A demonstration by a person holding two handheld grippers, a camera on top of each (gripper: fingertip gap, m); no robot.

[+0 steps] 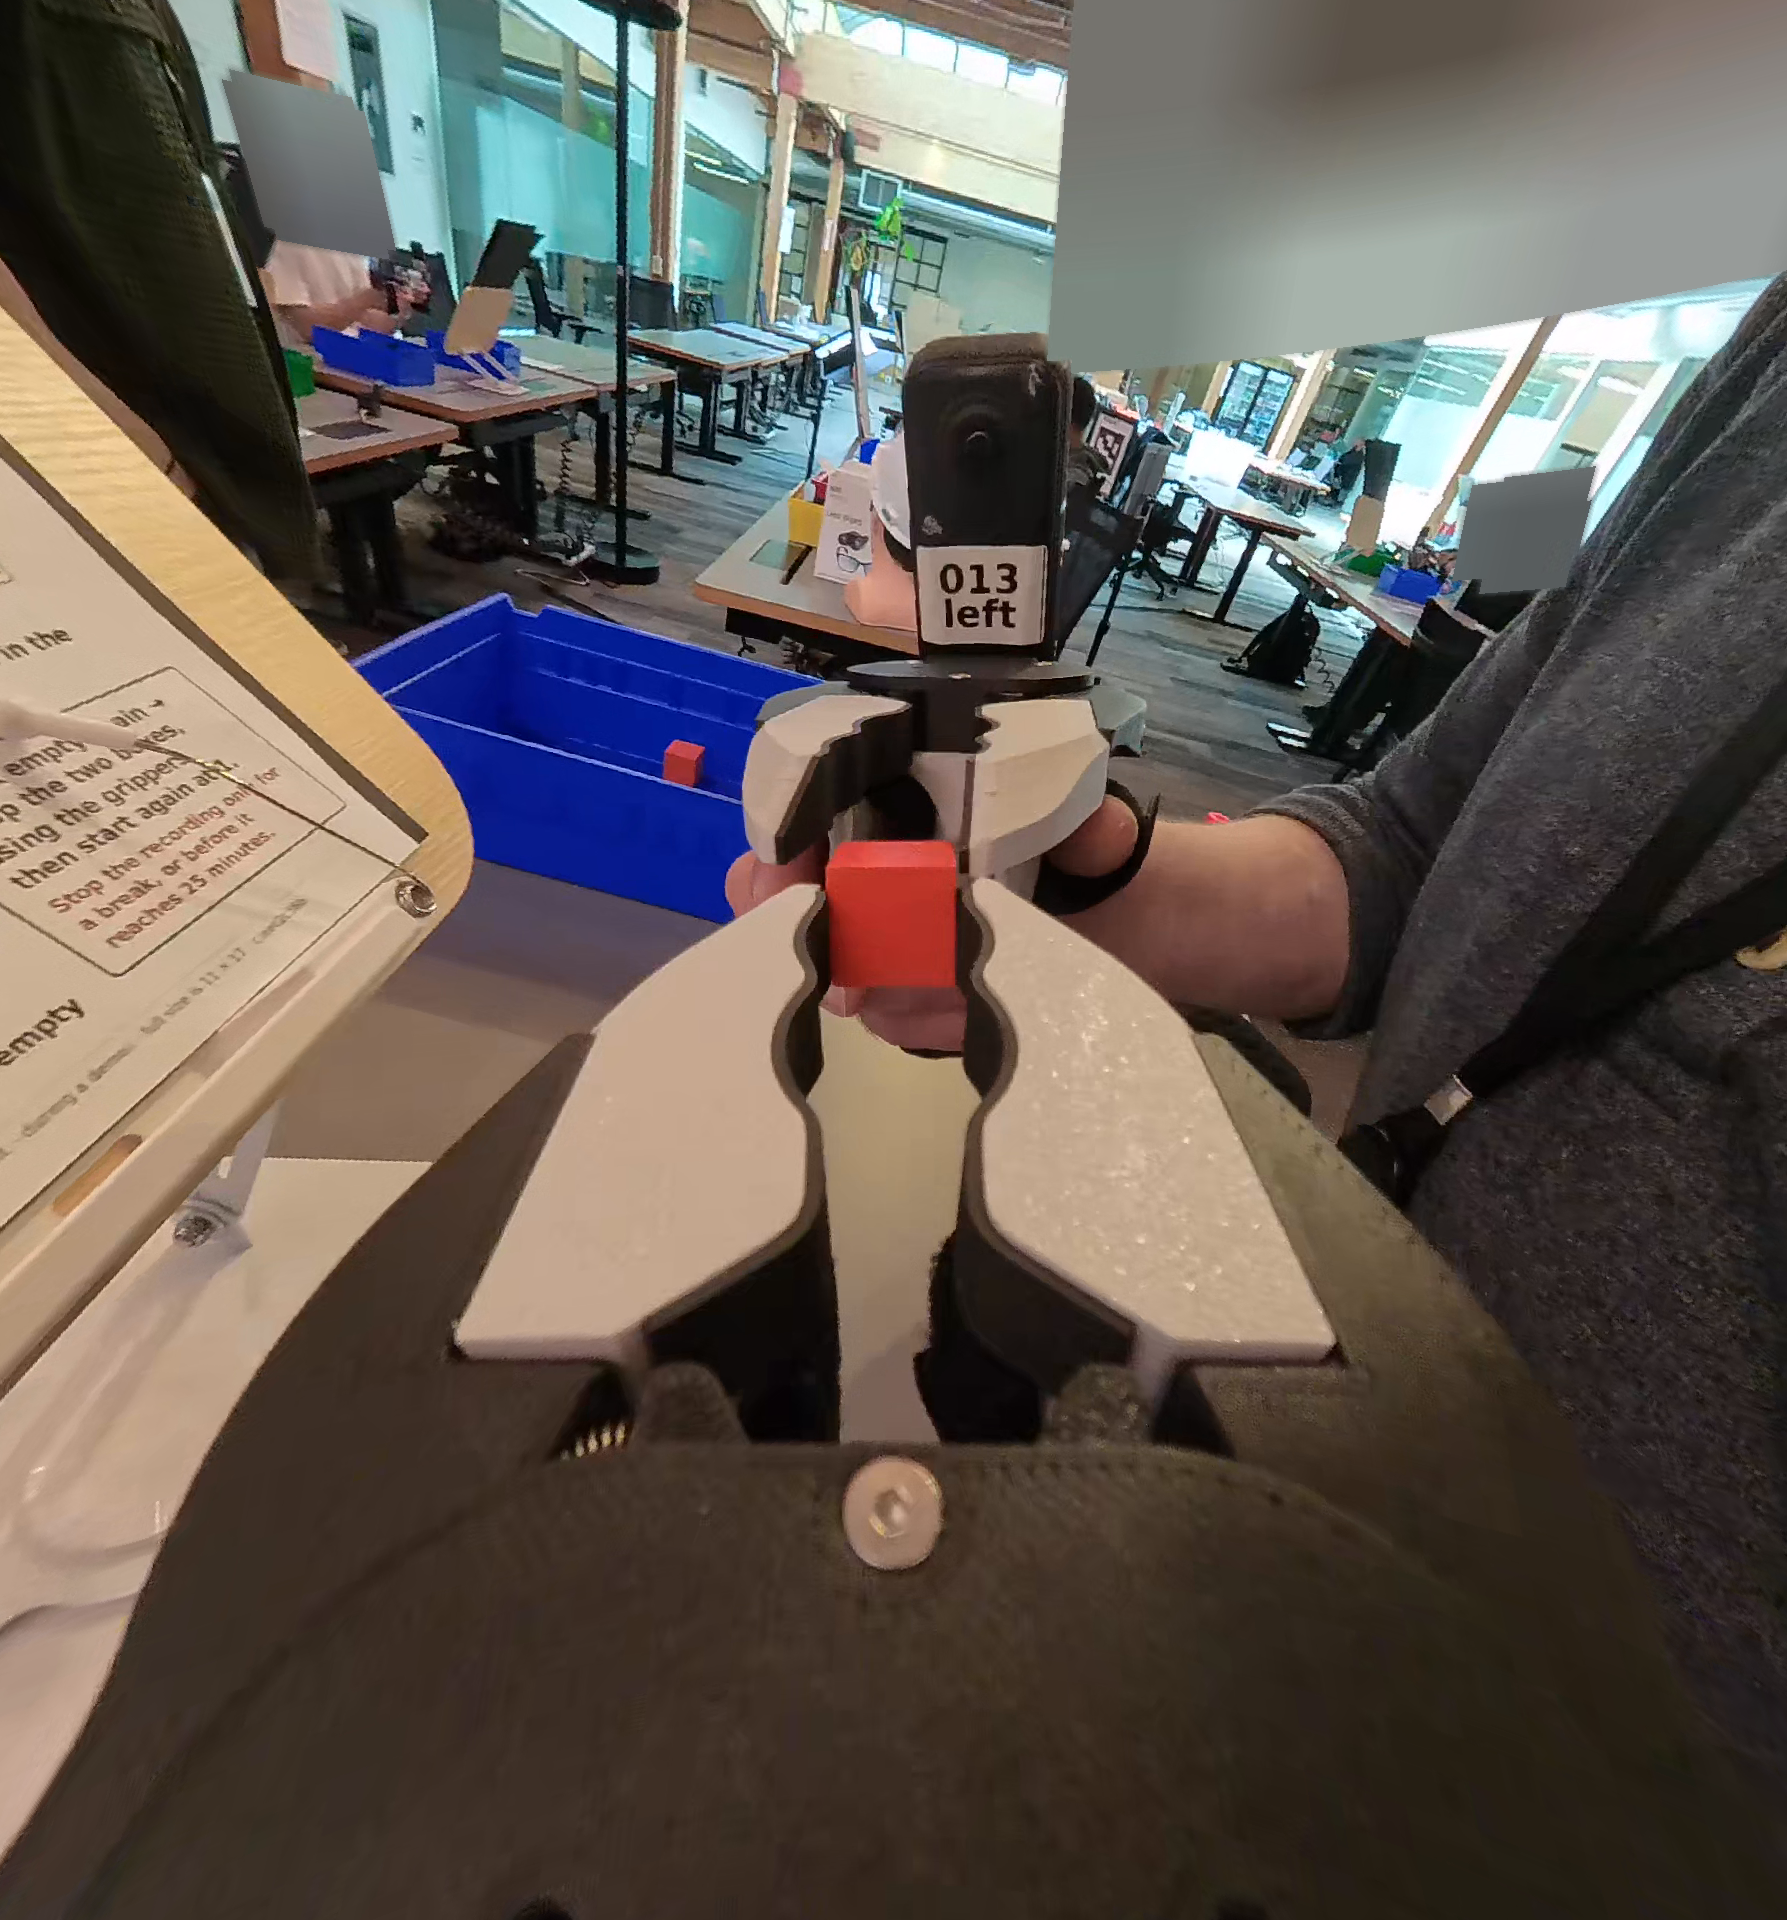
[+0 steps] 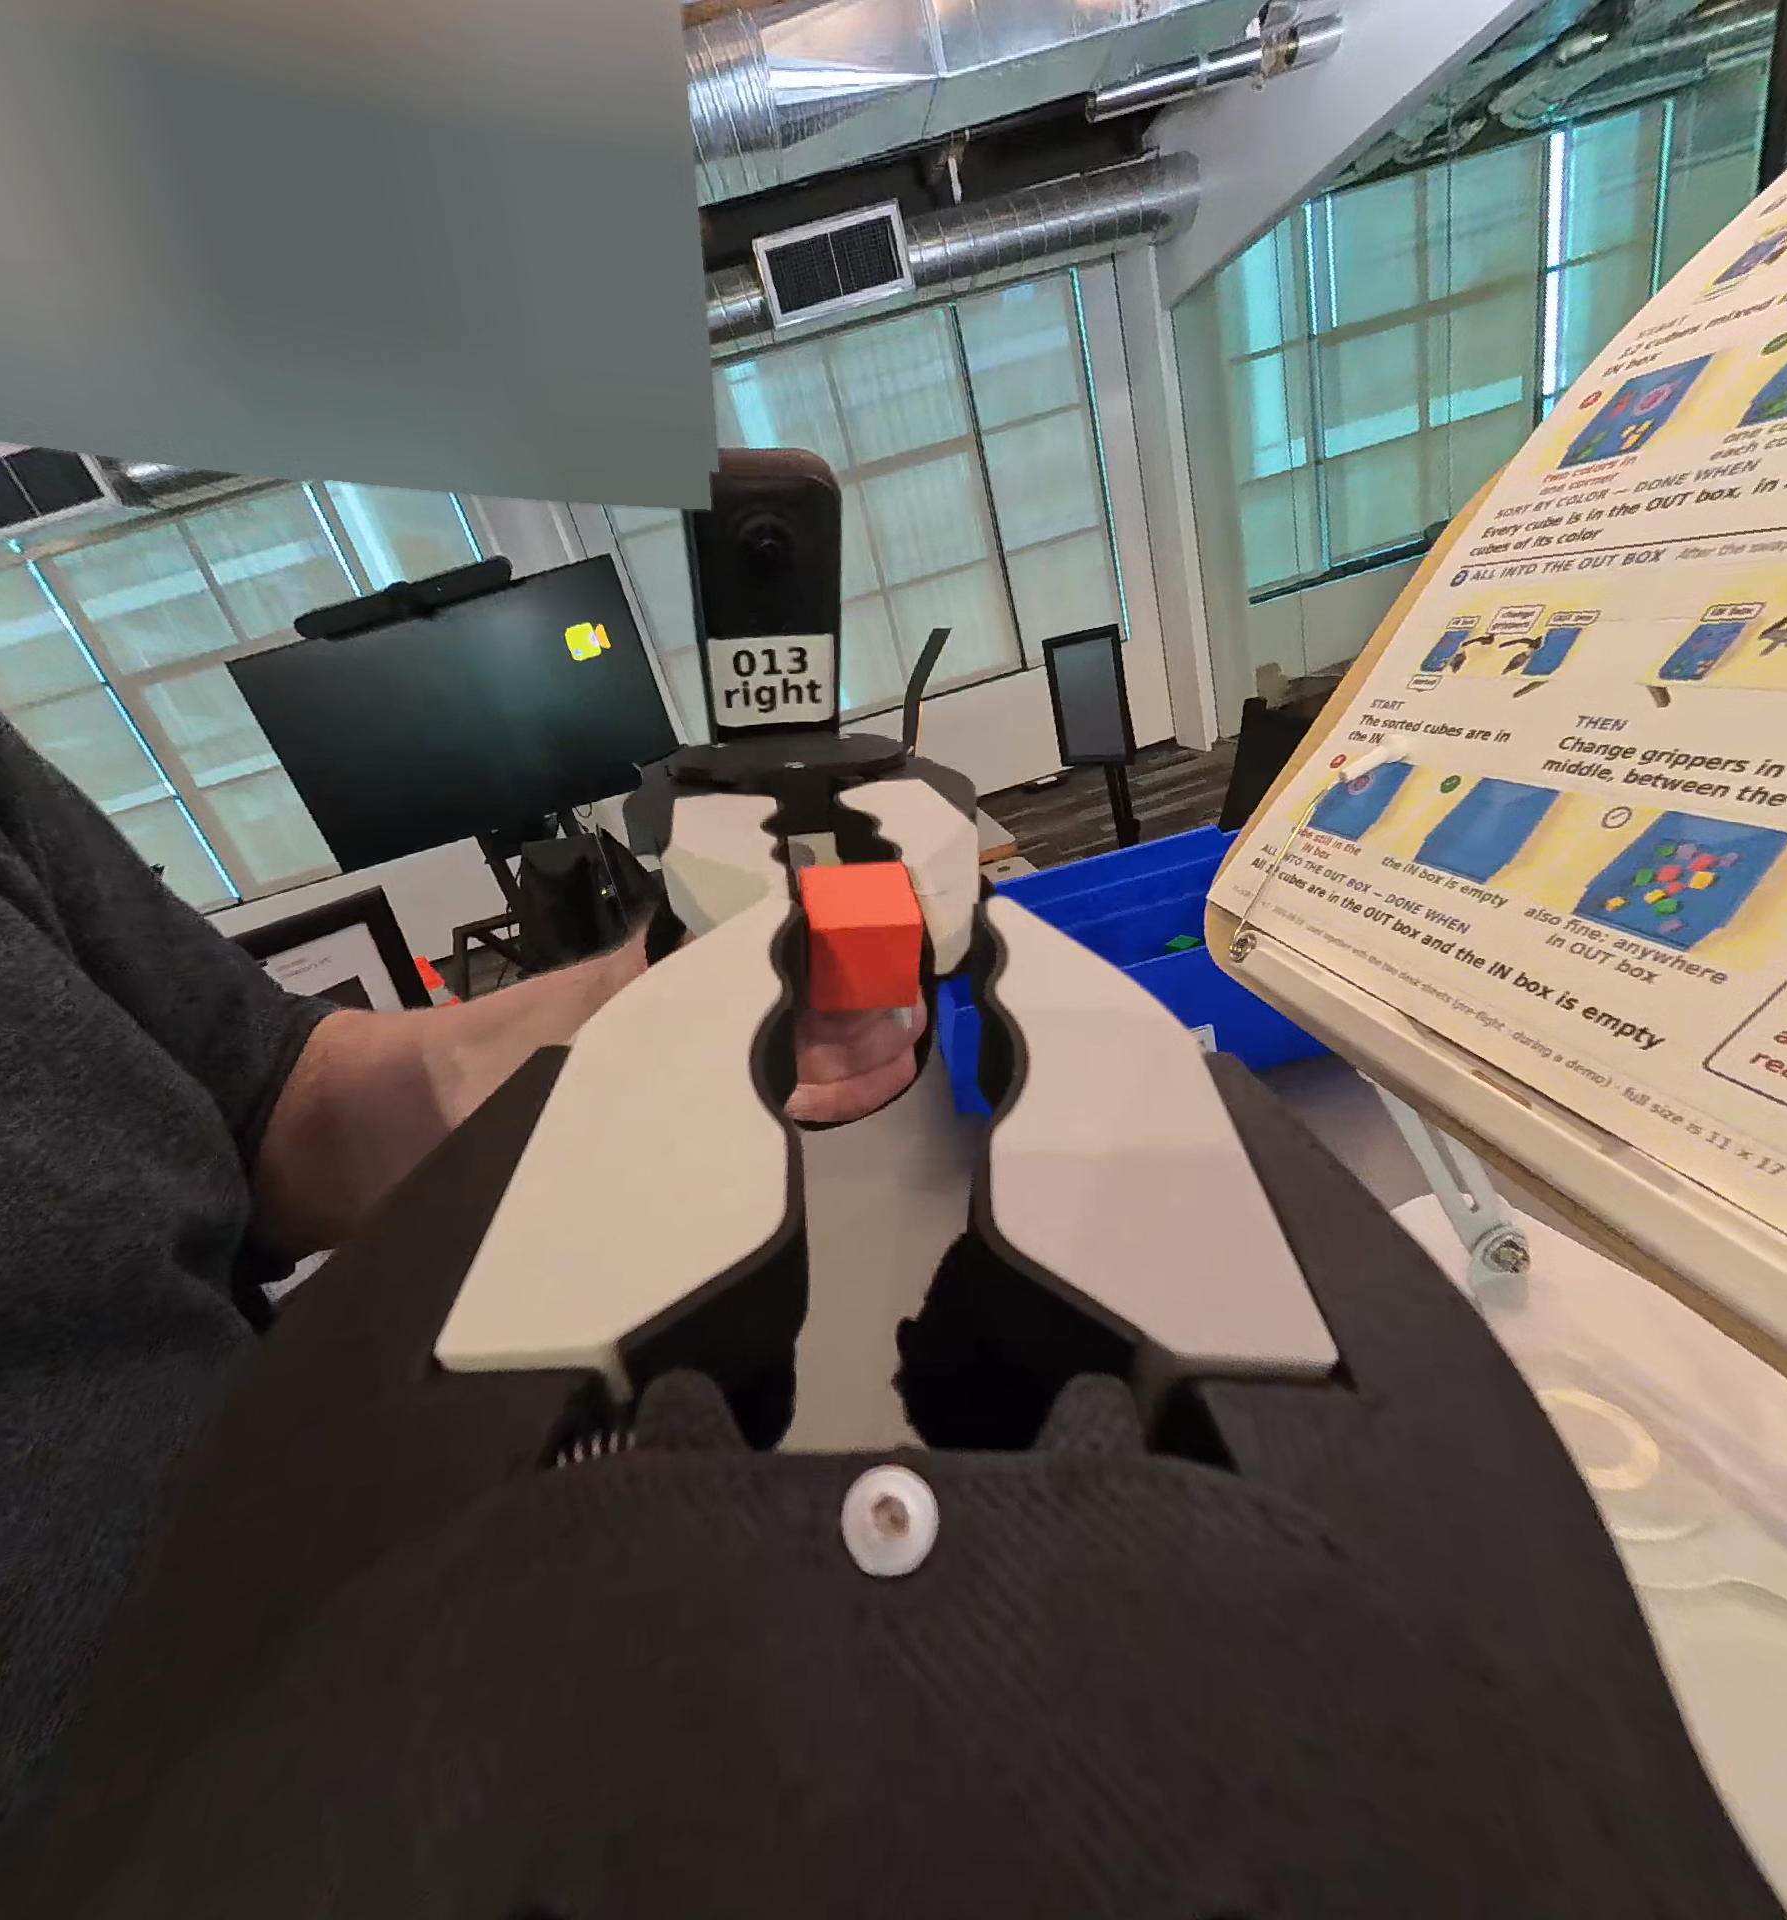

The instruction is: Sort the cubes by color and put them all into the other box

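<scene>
Nearest, the left gripper's (image 1: 889, 935) pale grey fingers are closed to a cube's width, both pads pressing the small red wooden cube (image 1: 891, 914), held in mid-air above the table. The right gripper (image 2: 884, 956) faces it, slightly wider; the cube sits between its fingers with a gap on the right side. A white tabletop (image 1: 89, 1455) carries a wooden-edged instruction board (image 1: 141, 831). Farther left, a blue plastic box (image 1: 556, 821) holds another red cube (image 1: 683, 762). Beyond are rows of office desks (image 1: 723, 353), a black screen (image 2: 432, 748) and tall windows (image 2: 972, 468).
</scene>
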